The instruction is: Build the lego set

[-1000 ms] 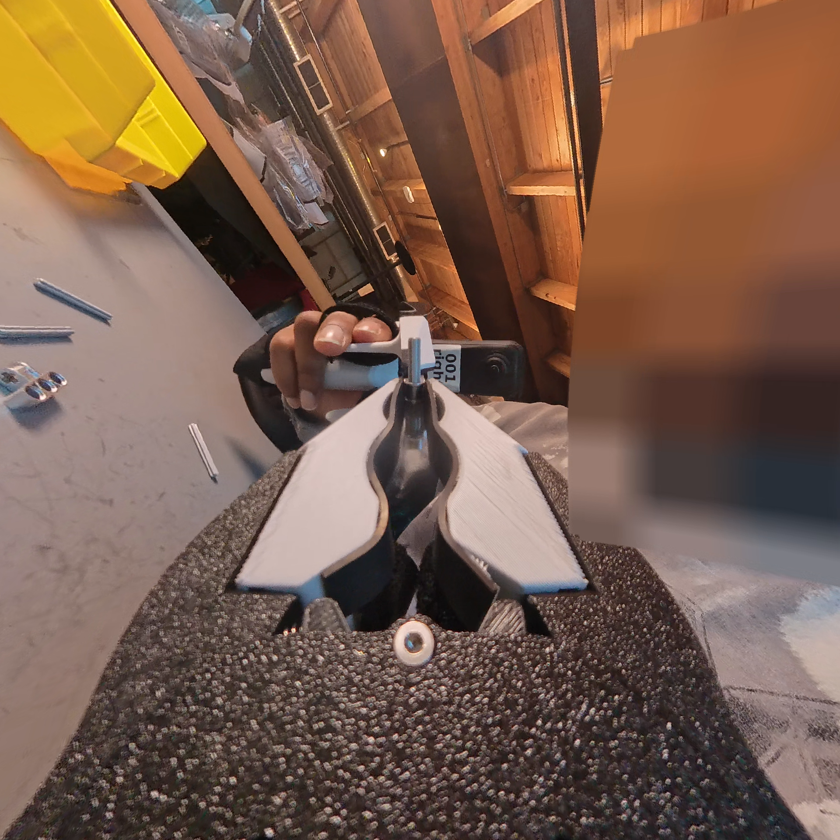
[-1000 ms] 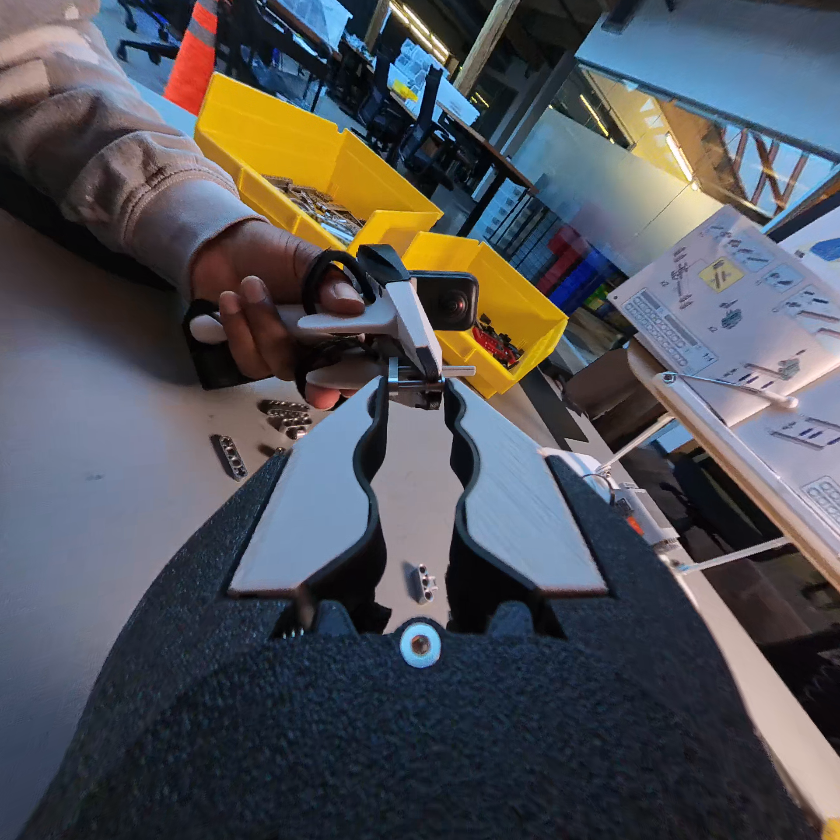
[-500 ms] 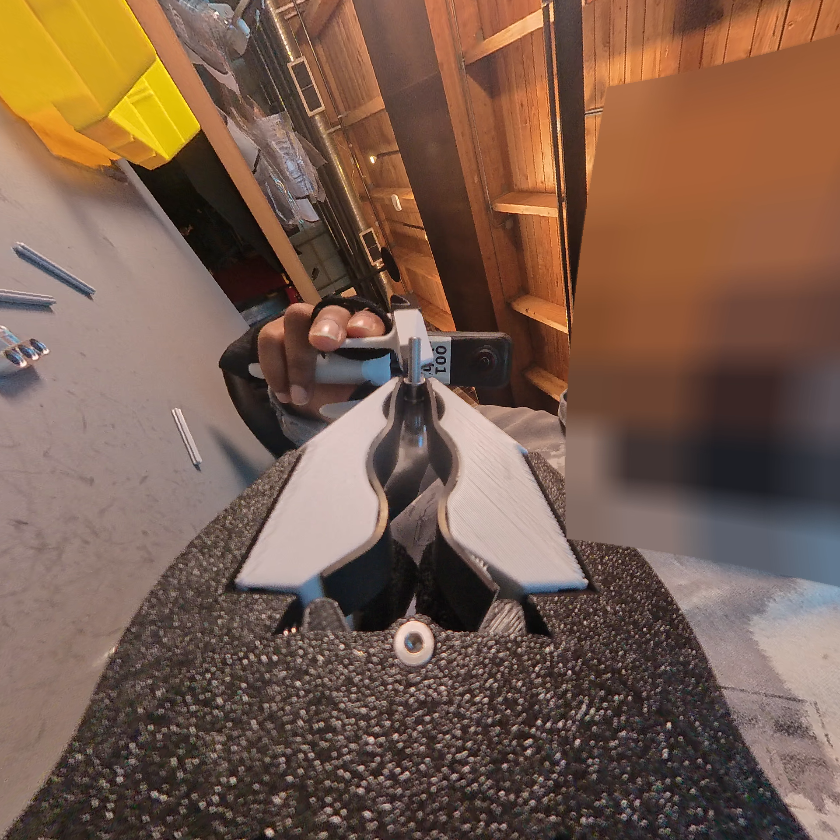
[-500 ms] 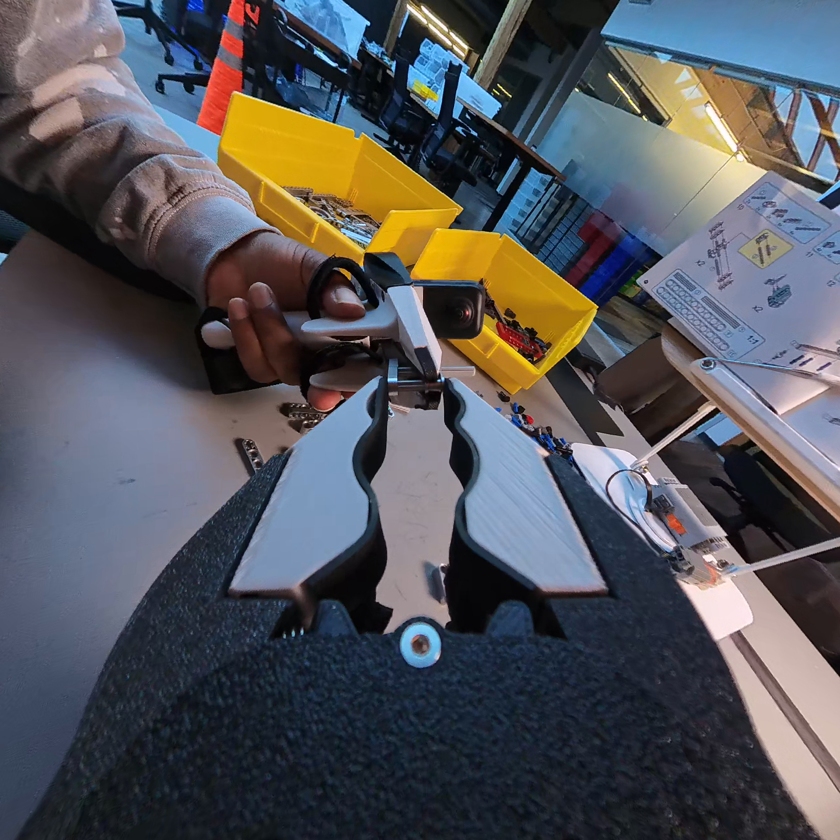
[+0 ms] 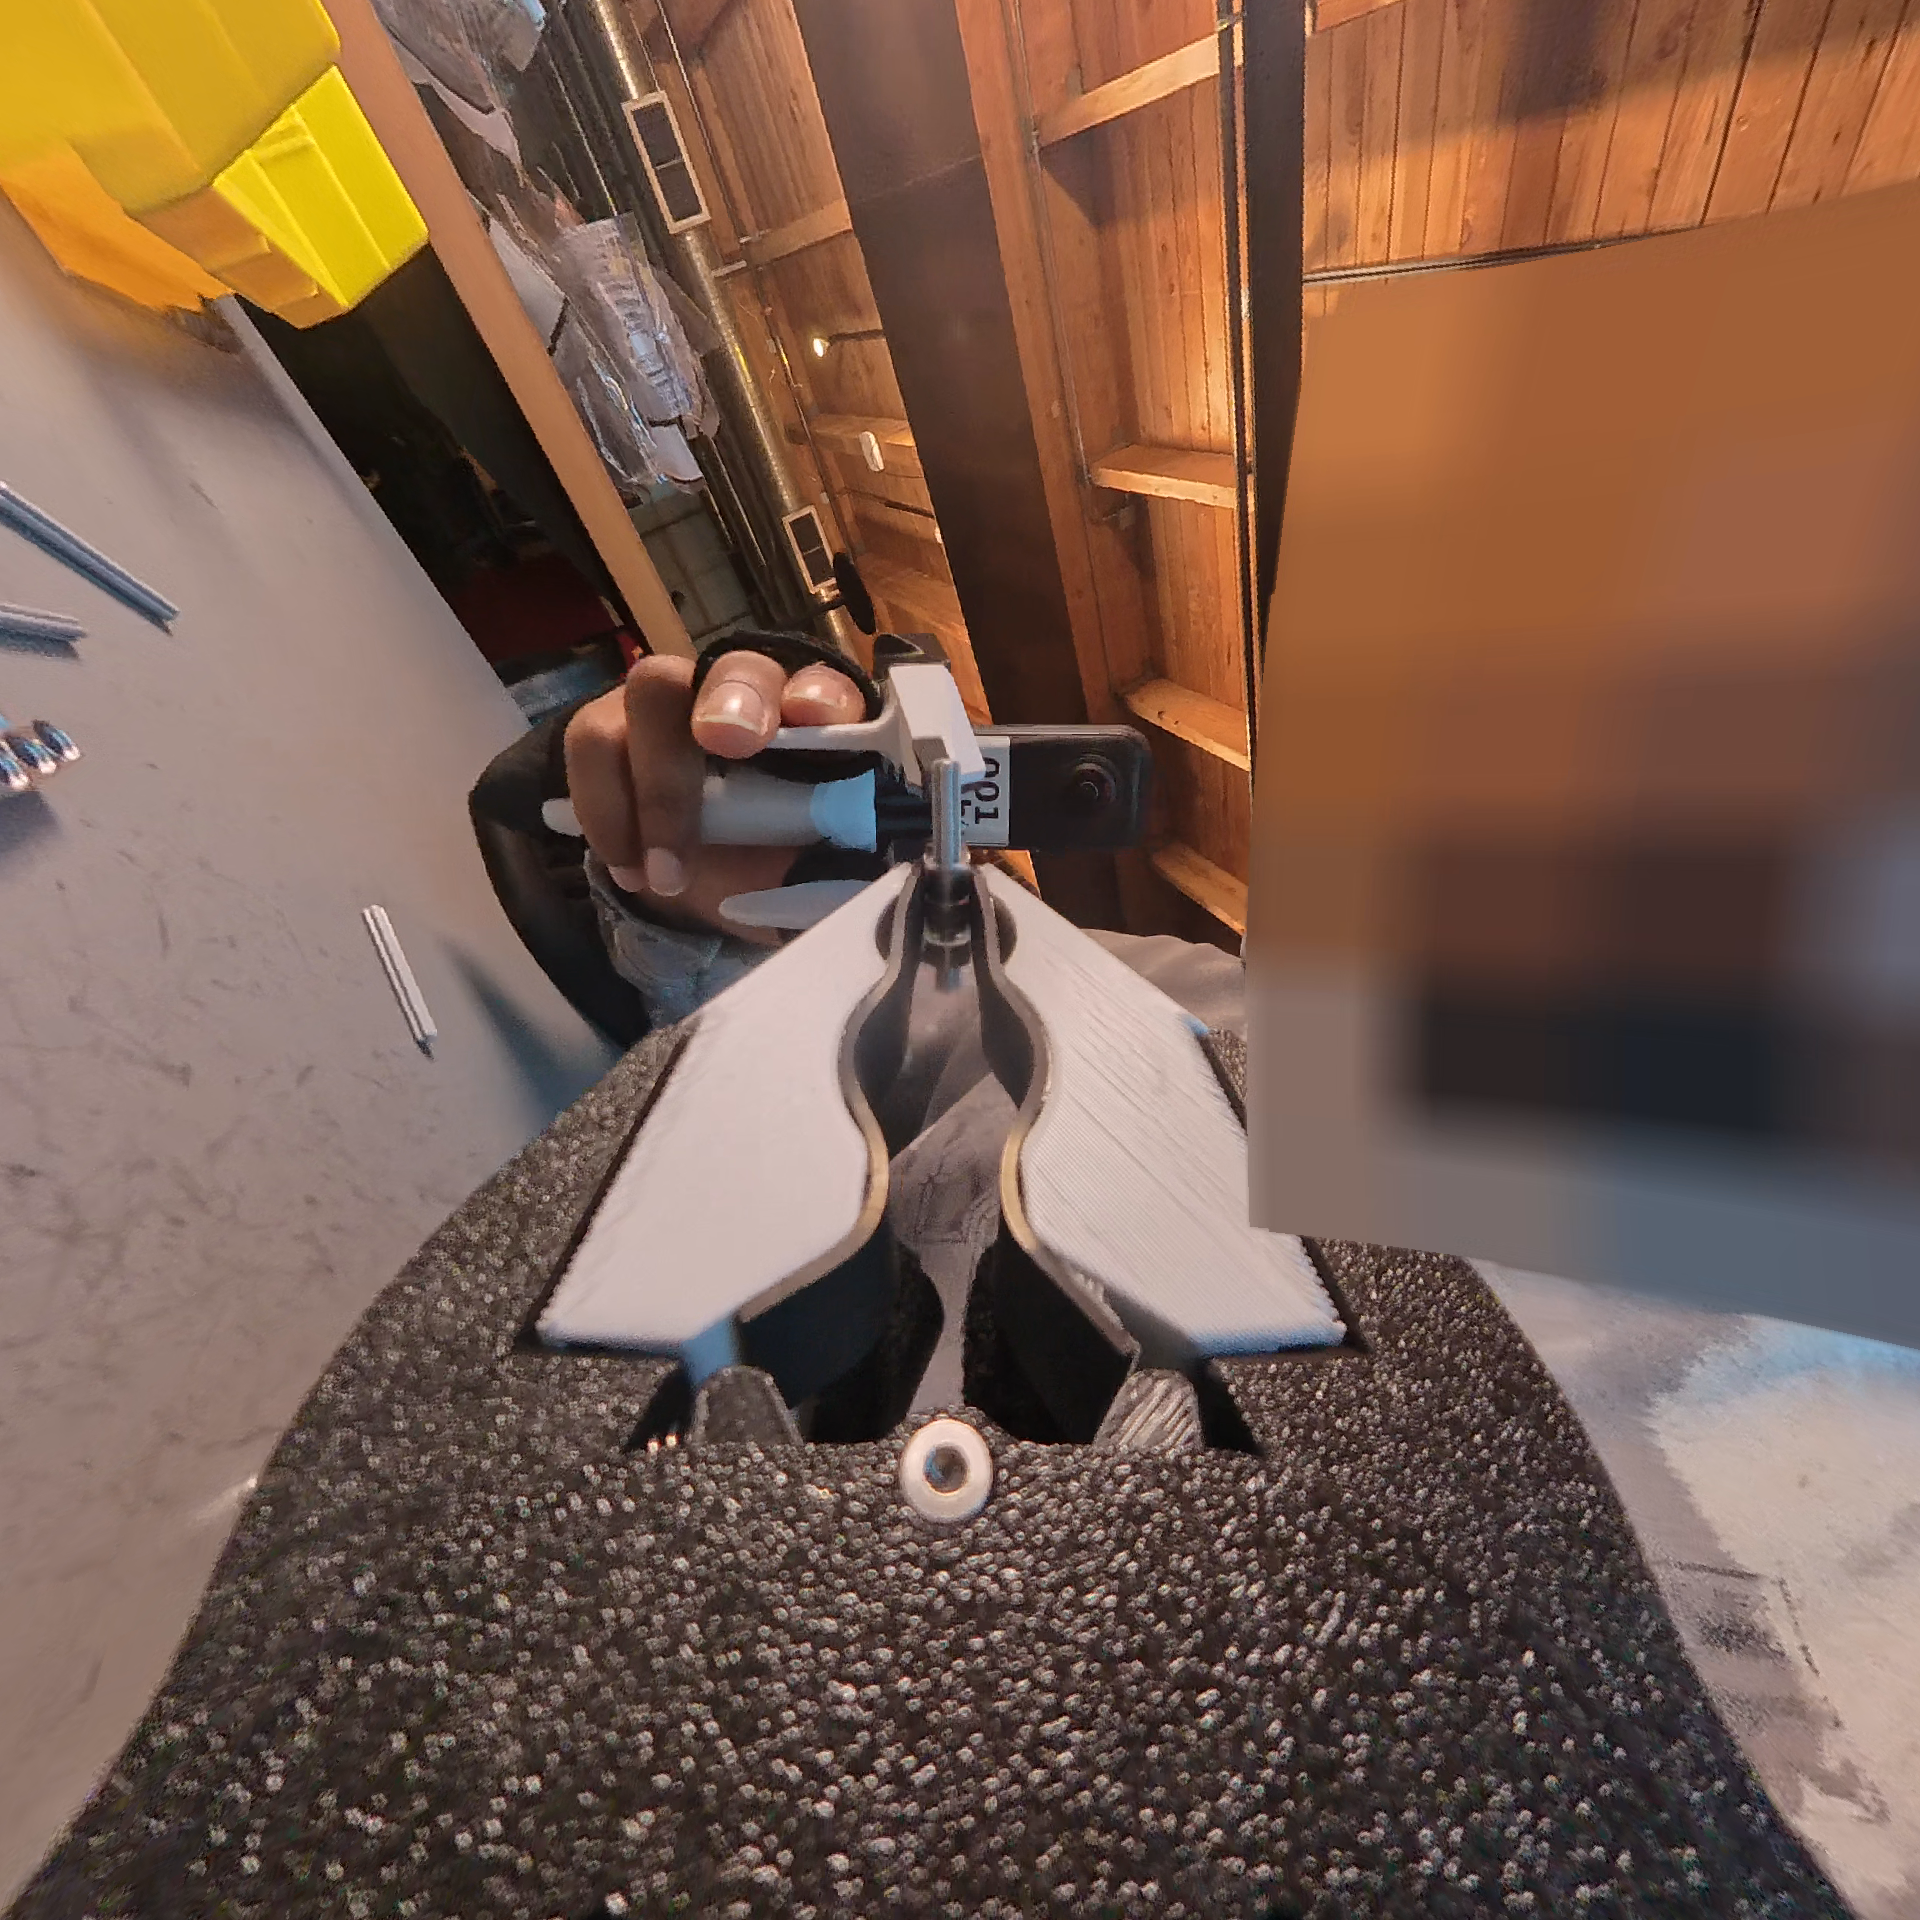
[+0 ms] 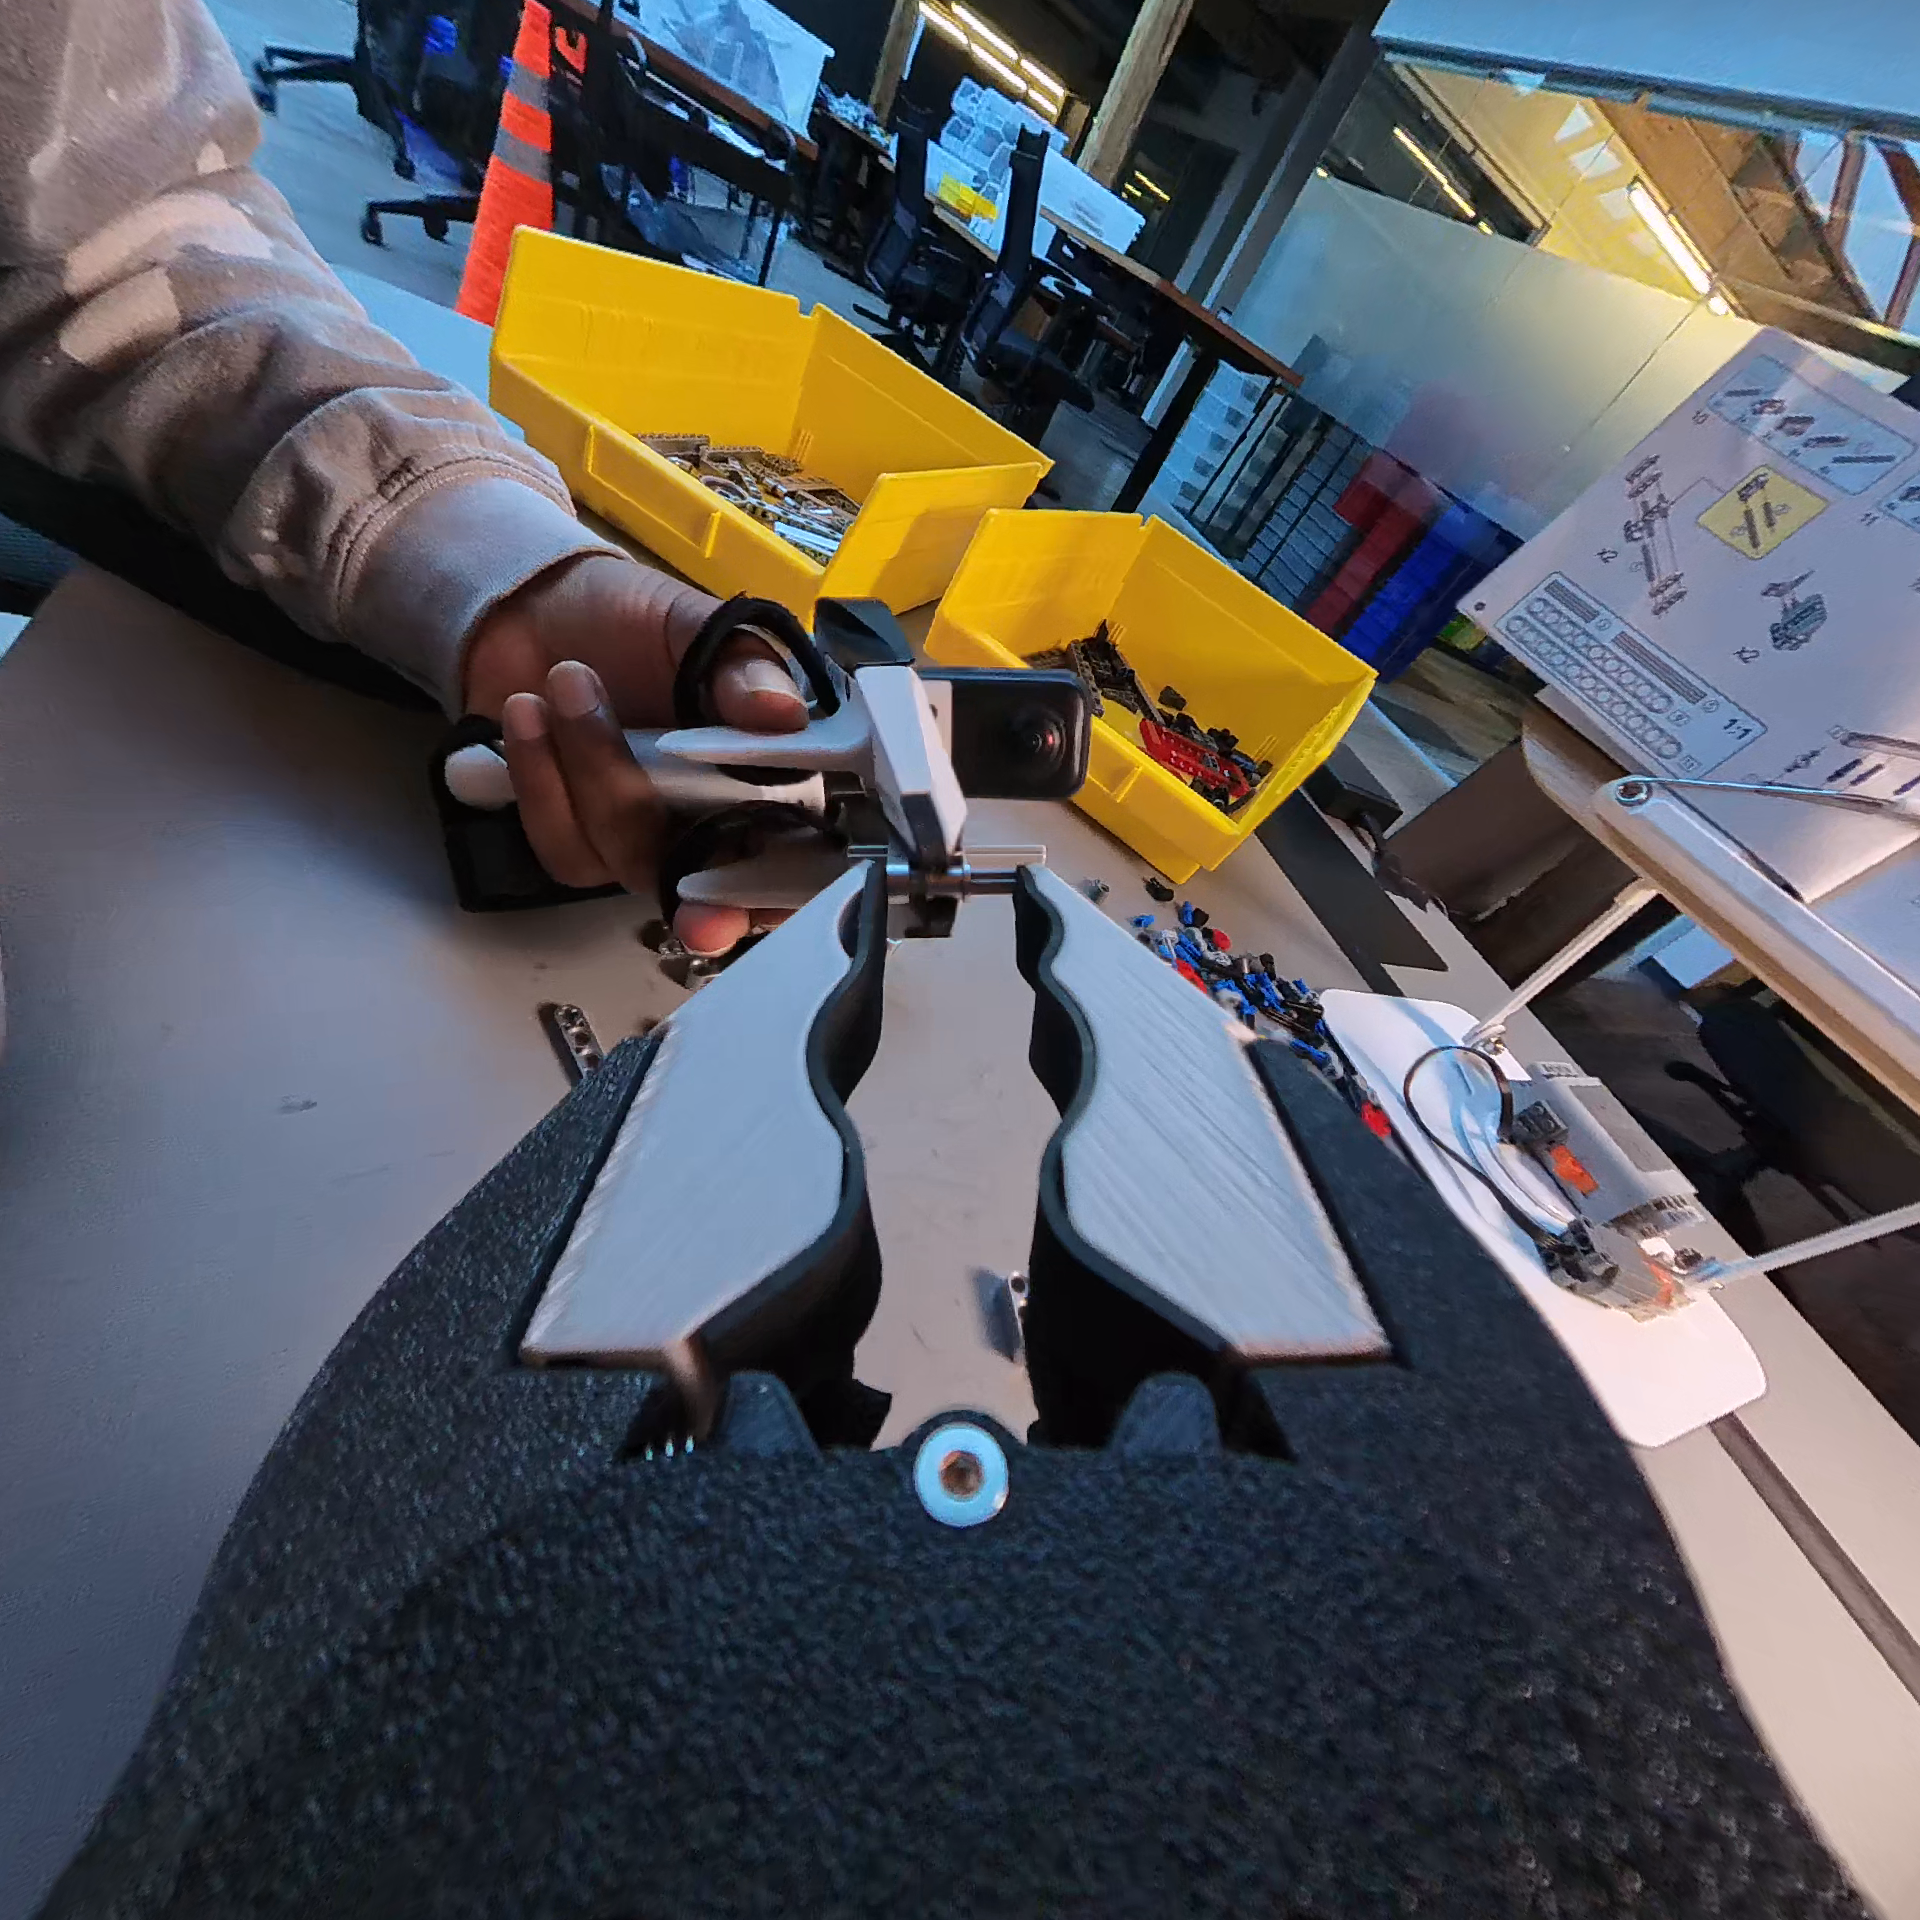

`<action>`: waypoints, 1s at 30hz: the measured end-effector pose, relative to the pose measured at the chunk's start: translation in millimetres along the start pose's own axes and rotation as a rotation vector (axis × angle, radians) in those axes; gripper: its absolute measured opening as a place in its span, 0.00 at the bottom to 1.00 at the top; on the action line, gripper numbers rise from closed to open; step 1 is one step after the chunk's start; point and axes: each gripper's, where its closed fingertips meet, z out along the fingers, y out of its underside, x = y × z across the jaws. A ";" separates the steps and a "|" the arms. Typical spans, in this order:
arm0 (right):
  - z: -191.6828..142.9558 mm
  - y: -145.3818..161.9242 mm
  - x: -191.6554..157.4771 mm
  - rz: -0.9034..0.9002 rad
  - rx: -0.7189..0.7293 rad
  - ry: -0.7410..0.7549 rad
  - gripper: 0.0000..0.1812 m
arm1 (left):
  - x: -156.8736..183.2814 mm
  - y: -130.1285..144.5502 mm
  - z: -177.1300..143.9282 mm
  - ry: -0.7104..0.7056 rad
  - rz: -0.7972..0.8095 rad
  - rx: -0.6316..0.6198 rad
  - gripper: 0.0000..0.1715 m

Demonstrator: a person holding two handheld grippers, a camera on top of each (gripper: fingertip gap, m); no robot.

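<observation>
My left gripper (image 5: 943,894) is shut on a small grey axle (image 5: 940,805) with a black bush, held in the air above the grey table (image 5: 156,1039). My right gripper (image 6: 948,883) faces it tip to tip. Its fingers stand a short way apart and press on either end of the same small grey-and-black axle part (image 6: 925,896). The left gripper (image 6: 914,769), in a person's hand, also shows in the right wrist view. The right gripper (image 5: 920,743) also shows in the left wrist view. The contact points are partly hidden.
Two yellow bins (image 6: 665,353) (image 6: 1049,582) with parts stand at the back. Small blue and black pins (image 6: 1236,966), grey beams (image 6: 571,1034) and loose axles (image 5: 400,977) lie on the table. At the right are a white sheet (image 6: 1662,1371) with a cabled motor and an instruction sheet (image 6: 1714,540). My two grippers' fingertips are within a few centimetres of each other.
Both grippers keep the same grip and the same stance to each other. The pair has drifted together, so the table and bins have shifted in both views.
</observation>
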 end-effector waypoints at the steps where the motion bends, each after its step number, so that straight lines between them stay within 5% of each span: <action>1: -1.7 -0.1 3.2 0.012 0.008 0.009 0.12 | 0.0 -1.9 -1.2 -0.007 0.013 0.005 0.04; 9: -3.7 4.1 5.5 0.052 0.017 -0.004 0.12 | -4.8 -1.0 -4.0 -0.086 0.103 -0.040 0.04; 16: -2.6 8.9 12.7 -0.094 -0.033 0.093 0.16 | -19.5 -11.8 -12.7 -0.214 0.141 0.016 0.03; 30: 7.2 31.5 3.8 -0.121 -0.183 0.055 0.07 | -35.3 -5.7 -11.5 -0.353 0.195 -0.025 0.04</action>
